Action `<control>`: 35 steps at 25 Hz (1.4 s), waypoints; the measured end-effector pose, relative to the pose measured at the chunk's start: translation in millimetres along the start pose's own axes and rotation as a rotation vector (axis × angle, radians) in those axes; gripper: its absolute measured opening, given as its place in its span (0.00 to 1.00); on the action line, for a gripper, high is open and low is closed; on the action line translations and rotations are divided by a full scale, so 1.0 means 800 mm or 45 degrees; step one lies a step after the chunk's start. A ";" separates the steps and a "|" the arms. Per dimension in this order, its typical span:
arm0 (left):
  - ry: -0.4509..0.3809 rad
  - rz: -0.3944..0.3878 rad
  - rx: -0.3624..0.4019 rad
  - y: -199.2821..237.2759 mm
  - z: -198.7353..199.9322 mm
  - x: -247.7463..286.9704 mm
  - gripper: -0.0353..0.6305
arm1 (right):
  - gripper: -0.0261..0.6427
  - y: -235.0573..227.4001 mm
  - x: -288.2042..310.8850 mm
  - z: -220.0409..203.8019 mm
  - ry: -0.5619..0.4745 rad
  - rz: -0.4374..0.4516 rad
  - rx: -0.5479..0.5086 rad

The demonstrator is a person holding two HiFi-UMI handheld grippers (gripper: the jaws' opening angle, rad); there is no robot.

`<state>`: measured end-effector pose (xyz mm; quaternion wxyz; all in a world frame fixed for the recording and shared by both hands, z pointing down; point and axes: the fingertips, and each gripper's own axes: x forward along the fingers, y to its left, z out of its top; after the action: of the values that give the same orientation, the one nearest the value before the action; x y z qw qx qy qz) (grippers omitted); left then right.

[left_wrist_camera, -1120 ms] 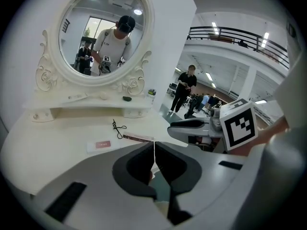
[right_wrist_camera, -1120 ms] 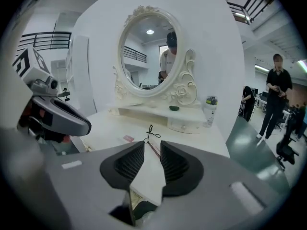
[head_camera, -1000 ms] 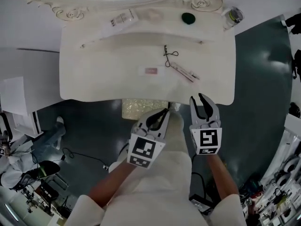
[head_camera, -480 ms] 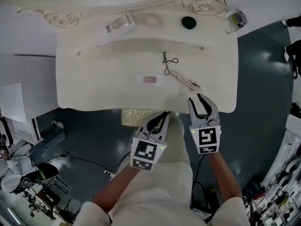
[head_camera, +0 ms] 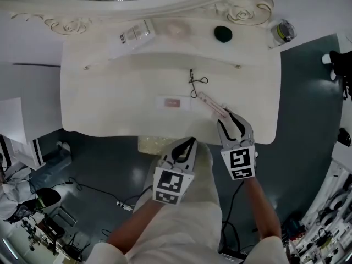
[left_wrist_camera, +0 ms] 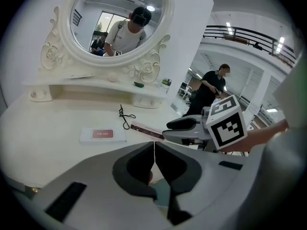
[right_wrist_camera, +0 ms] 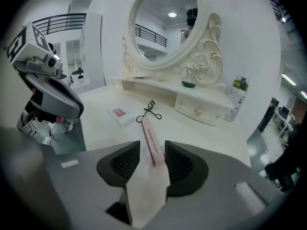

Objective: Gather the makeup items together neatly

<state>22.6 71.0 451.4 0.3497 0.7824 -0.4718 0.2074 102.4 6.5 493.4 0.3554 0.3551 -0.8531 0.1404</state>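
Note:
A long slim pink box (head_camera: pixel 212 104) lies slanted near the front right of the white dressing table (head_camera: pixel 104 100). My right gripper (head_camera: pixel 232 118) is at its near end. Its jaws have just been opening and stand apart, with the box's end (right_wrist_camera: pixel 151 145) between them, untouched by the pads. A flat white box with a pink label (head_camera: pixel 172 102) and a black eyelash curler (head_camera: pixel 193 81) lie mid-table. My left gripper (head_camera: pixel 185 146) hangs shut and empty in front of the table edge, left of the right gripper (left_wrist_camera: pixel 169 127).
On the raised back shelf lie a clear tube package (head_camera: pixel 135 33) and a dark round item (head_camera: pixel 222 34). A bottle (head_camera: pixel 284 31) stands at the far right corner. An ornate mirror (right_wrist_camera: pixel 163 25) rises behind. A person (left_wrist_camera: pixel 208 87) stands in the background.
Both grippers have come forward and down toward the table. The right gripper's tips now reach over the front edge to the slim pink box, and its jaws stand wider apart.

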 end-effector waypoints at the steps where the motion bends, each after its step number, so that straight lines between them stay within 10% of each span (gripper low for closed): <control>1: -0.001 0.000 -0.005 0.000 0.000 0.002 0.07 | 0.24 -0.001 0.005 -0.002 0.013 0.007 -0.012; 35: 0.019 -0.021 0.028 0.010 -0.005 0.001 0.07 | 0.16 0.008 0.015 -0.013 0.033 -0.051 0.091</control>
<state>15.9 70.9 457.2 0.3465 0.7883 -0.4605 0.2156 97.0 9.9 509.7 0.3563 0.3826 -0.8357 0.1682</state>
